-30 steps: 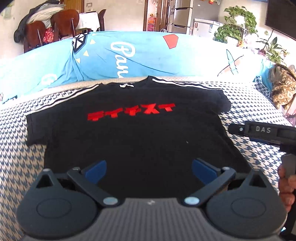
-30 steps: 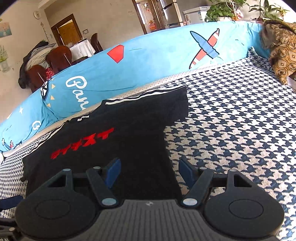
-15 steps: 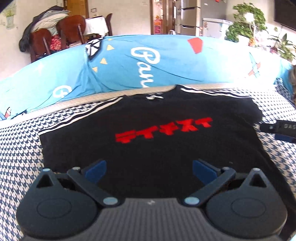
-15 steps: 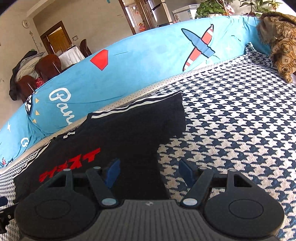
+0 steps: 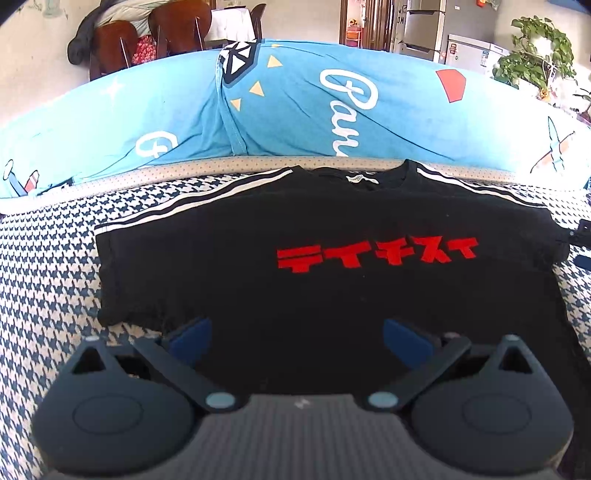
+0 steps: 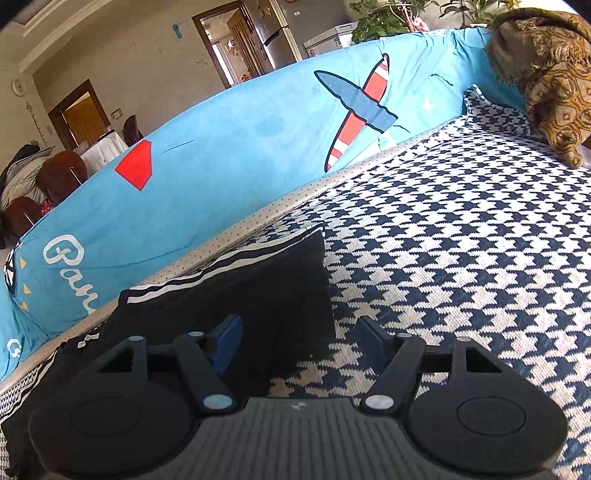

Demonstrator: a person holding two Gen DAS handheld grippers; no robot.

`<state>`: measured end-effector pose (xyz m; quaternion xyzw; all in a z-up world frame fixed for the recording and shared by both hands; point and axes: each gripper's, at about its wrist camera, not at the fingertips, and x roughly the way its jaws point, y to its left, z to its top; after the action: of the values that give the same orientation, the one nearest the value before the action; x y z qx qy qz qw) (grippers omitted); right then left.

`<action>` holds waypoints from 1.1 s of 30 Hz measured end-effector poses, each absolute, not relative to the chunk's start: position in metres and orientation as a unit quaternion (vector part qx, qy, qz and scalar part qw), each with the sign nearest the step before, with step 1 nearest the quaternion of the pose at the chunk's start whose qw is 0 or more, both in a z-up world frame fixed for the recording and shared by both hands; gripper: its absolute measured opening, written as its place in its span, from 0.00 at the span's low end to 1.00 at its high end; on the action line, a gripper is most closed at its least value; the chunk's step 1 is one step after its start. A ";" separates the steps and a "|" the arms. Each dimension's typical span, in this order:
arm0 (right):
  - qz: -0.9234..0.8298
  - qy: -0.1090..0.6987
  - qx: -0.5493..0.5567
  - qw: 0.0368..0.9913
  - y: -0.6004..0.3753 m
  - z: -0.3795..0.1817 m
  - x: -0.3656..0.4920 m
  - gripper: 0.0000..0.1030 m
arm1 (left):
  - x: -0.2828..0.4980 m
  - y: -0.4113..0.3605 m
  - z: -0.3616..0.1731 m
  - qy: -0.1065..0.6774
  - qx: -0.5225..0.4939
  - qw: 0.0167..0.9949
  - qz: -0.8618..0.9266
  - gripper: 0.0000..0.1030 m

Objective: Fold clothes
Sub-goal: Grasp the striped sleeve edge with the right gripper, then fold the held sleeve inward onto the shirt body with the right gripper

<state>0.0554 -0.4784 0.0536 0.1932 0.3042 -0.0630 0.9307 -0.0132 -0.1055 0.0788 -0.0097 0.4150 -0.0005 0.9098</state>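
A black T-shirt [image 5: 332, 295] with red lettering and white shoulder stripes lies flat, face up, on a houndstooth cover [image 5: 48, 266]. My left gripper [image 5: 297, 338] hovers open over the shirt's lower left part, close to the left sleeve [image 5: 125, 266], with nothing between its blue pads. In the right wrist view my right gripper [image 6: 299, 338] stands open above the right sleeve [image 6: 280, 291], its left pad over the black cloth and its right pad over the cover. Neither gripper holds the shirt.
A blue cushion [image 5: 295, 107] with white script and a plane print runs along the far edge. A brown patterned cloth [image 6: 550, 74] lies at the far right. Chairs [image 5: 147, 33], a fridge and plants stand beyond. Bare houndstooth cover [image 6: 480, 240] stretches right of the shirt.
Both grippers have moved outwards: the left one towards the left sleeve, the right one towards the right sleeve and closer to it. Both stay open. The shirt has not moved.
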 end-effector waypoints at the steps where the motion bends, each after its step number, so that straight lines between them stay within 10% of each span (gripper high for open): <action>1: -0.064 0.305 0.186 0.932 -0.478 0.052 0.059 0.66 | -0.013 -0.106 0.079 0.416 -0.011 0.910 -0.002 1.00; 8: -0.073 0.299 0.171 0.936 -0.480 0.042 0.081 0.61 | -0.010 -0.106 0.077 0.419 -0.015 0.908 -0.008 1.00; 18: -0.052 0.299 0.139 0.943 -0.473 0.038 0.100 0.19 | -0.007 -0.102 0.075 0.424 -0.019 0.905 -0.004 1.00; 33: -0.033 0.260 0.039 0.964 -0.435 0.062 0.092 0.12 | -0.008 -0.100 0.077 0.416 -0.022 0.909 0.004 1.00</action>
<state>0.0921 -0.4348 0.0621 0.0394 0.2600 -0.0326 0.9642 -0.0078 -0.1005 0.0771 -0.0217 0.4163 0.0045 0.9090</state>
